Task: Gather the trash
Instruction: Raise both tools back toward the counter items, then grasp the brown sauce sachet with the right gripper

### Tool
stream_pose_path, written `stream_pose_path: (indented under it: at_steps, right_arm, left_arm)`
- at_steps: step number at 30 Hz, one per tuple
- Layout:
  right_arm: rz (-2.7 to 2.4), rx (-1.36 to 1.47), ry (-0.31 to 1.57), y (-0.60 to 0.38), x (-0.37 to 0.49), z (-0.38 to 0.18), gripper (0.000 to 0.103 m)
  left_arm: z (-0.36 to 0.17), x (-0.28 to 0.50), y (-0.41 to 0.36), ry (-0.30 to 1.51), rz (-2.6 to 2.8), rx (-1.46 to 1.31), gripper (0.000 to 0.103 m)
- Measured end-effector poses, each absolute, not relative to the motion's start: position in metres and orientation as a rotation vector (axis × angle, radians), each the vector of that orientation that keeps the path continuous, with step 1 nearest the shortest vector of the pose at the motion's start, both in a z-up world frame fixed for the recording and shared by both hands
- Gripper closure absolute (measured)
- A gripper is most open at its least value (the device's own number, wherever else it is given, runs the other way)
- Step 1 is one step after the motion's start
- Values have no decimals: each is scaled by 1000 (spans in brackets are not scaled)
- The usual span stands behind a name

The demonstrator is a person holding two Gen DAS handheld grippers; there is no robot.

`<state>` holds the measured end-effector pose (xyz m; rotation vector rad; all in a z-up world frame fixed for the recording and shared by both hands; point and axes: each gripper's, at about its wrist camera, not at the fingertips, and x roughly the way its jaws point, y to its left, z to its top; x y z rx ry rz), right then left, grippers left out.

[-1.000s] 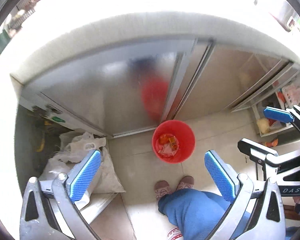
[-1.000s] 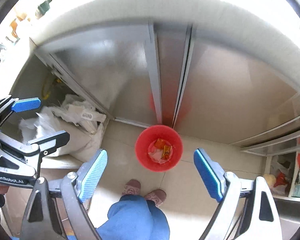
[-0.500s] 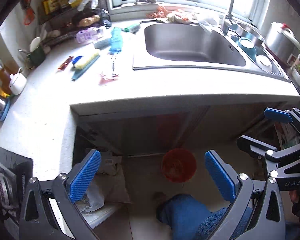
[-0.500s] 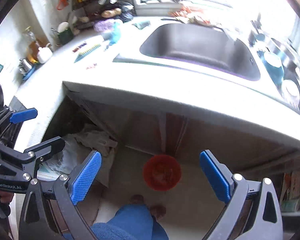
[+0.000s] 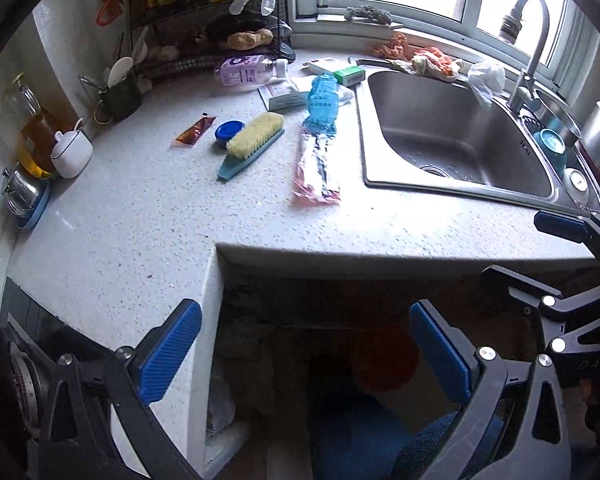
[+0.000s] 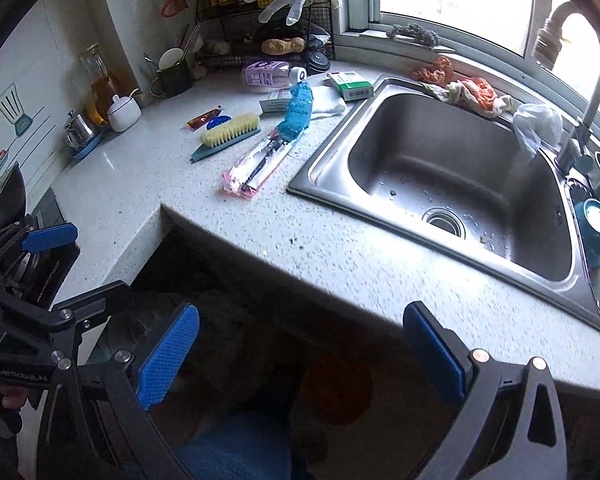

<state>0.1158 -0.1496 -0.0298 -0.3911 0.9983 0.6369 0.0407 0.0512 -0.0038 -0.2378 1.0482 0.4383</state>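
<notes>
Wrappers: the pink one and blue one lie left of the sink. Both views have swung up from the floor bin; left gripper and right gripper gape, empty, ready for another pick.

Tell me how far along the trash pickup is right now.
Done: the red bin on the floor under the counter is dim here, so its contents can't be judged. In hand: nothing; the left tongs and right tongs are both open and empty, above the counter edge. Left: the pink wrapper, blue bag and sauce packet on the counter, plus the clear bag by the sink.
</notes>
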Motion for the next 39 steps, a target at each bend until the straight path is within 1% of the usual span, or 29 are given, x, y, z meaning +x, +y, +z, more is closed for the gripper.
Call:
stream_pose_path:
  at_steps: [11,17,29,39]
  right_arm:
    - [685,-401,1003,-52,189,-29,1]
    - [723,-434,1012,9,219,-33,1]
    - [848,-504,1083,113,252,-67,1]
    - [922,-568,1210,171,268,-110,1]
  left_arm:
    - [7,101,169,1050,446,-229,0]
    - [5,115,230,1051,476,-264,0]
    - [-20,95,326,1068,629,-395,0]
    - [-58,84,363,1117,671,-494,0]
